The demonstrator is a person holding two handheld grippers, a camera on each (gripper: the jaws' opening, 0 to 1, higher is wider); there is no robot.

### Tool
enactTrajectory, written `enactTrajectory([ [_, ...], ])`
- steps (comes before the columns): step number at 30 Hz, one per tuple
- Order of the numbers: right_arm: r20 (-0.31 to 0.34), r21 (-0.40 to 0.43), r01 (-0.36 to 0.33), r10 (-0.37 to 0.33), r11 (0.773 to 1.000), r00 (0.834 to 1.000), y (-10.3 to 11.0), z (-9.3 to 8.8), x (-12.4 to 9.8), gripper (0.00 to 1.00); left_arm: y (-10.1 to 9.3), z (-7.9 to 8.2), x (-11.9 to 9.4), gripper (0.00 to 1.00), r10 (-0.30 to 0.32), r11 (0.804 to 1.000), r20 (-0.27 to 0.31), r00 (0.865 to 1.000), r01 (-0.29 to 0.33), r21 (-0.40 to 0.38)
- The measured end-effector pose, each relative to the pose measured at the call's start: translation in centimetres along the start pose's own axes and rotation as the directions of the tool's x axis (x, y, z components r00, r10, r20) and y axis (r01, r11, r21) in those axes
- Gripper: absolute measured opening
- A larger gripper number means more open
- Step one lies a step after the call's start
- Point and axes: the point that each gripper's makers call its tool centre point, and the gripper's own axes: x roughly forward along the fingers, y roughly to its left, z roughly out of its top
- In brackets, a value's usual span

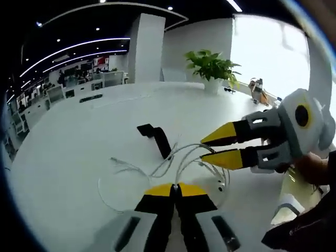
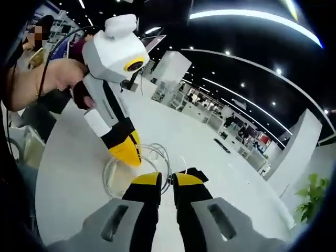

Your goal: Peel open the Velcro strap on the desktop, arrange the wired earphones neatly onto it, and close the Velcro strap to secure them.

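Lying beneath right claw [image 1: 218, 149]: earphones [image 1: 173, 163]

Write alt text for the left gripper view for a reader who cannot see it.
Two yellow-tipped tongs meet over white wired earphones looped loosely on a white table: the left tongs shut at the bottom, the right tongs slightly parted, reaching in from the right. A black Velcro strap lies just beyond the cable; a potted plant stands behind.

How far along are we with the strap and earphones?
Done: the black Velcro strap lies on the table, seemingly opened flat. In hand: both grippers, left and right, work the white earphone cable, half gathered into loops. Left: laying it on the strap and closing it.
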Motion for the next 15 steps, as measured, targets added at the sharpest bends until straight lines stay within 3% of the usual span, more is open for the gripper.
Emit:
enactTrajectory([
  [15, -0.103, -0.093, -0.086, 0.076, 0.992, 0.992, 0.9, -1.1, 1.3, 0.17, -0.6, 0.6, 0.0, 0.06, 0.012, 0.999, 0.009, 1.000, -0.013, 0.052],
])
